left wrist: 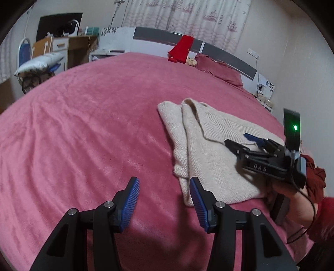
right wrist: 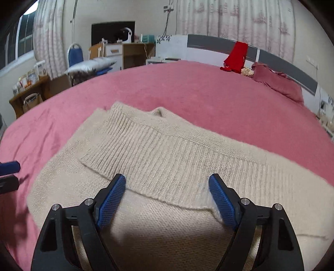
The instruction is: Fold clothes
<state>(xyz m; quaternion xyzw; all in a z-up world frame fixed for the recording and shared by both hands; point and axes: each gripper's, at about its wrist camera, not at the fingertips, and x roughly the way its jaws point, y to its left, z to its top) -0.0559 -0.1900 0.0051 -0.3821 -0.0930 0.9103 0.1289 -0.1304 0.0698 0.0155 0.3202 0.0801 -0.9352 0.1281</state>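
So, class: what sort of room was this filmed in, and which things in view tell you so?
Most likely a bedroom: a large bed under a pink blanket, a headboard with a pillow against it, and curtains behind.

You can read only one marking: raised letters "DAS" on the side of the black right gripper (left wrist: 243, 142).

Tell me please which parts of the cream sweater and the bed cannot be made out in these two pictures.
- Cream sweater, right wrist view: its near part is covered by the right gripper and cut by the bottom edge.
- Sweater's right end, left wrist view: hidden behind the right gripper and the hand.
- Pink bed cover, left wrist view: the near edge is hidden by the left gripper.
- Desk items: too small.
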